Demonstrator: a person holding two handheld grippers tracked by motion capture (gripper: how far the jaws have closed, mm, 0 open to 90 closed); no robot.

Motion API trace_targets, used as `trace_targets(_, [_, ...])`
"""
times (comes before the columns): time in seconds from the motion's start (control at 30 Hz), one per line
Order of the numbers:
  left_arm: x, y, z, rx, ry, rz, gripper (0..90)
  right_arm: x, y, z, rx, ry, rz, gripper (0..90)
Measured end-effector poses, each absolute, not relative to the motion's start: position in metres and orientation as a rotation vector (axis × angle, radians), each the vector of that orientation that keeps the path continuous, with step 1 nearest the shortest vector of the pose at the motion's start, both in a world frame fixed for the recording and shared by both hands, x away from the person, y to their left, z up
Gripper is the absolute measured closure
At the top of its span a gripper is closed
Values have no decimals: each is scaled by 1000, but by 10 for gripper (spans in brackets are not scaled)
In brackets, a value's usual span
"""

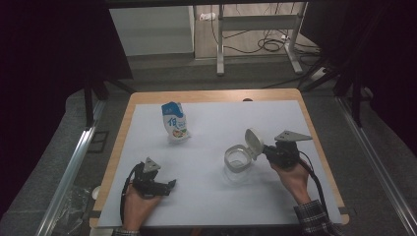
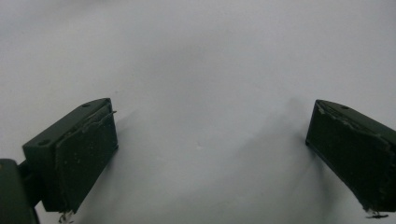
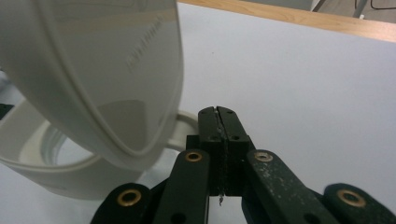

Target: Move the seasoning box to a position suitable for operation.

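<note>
Two grippers are on the white mat in the high view. The left gripper [image 1: 169, 185] rests near the front edge, well apart from the upright blue-and-white pouch [image 1: 174, 121]. The right gripper [image 1: 263, 150] meets the raised flip lid [image 1: 253, 142] of a clear jar [image 1: 237, 161].

Left gripper view: jaws spread wide over bare mat [image 2: 201, 70], holding nothing.

Right gripper view: jaws pressed together beside the lid [image 3: 107, 70]; whether they pinch a tab I cannot tell.

Judgement: jar opened; pouch untouched, probably next.
</note>
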State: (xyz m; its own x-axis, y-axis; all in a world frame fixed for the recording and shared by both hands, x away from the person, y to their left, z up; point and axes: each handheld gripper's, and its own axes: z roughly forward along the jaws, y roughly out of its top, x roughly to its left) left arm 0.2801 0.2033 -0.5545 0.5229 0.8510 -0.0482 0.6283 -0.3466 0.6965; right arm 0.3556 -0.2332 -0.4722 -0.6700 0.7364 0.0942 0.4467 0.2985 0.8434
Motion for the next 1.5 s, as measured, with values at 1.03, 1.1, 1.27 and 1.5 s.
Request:
trace_targets(1.03, [280,203,-555,2092,1202,427,20,332,-260,-491,1118,2212,1271,664])
trace_targets(1.1, [280,203,-555,2093,1202,427,20,330,-261,-495,1120,2215,1254,636])
trace_targets(1.27, [280,202,-554,2096,1203,428,20,325,-261,-505,1119,2221,1192,538])
trace_targets(1.5, [280,202,-554,2088,1208,421,20,323,-265,-515,1154,2224,1163,445])
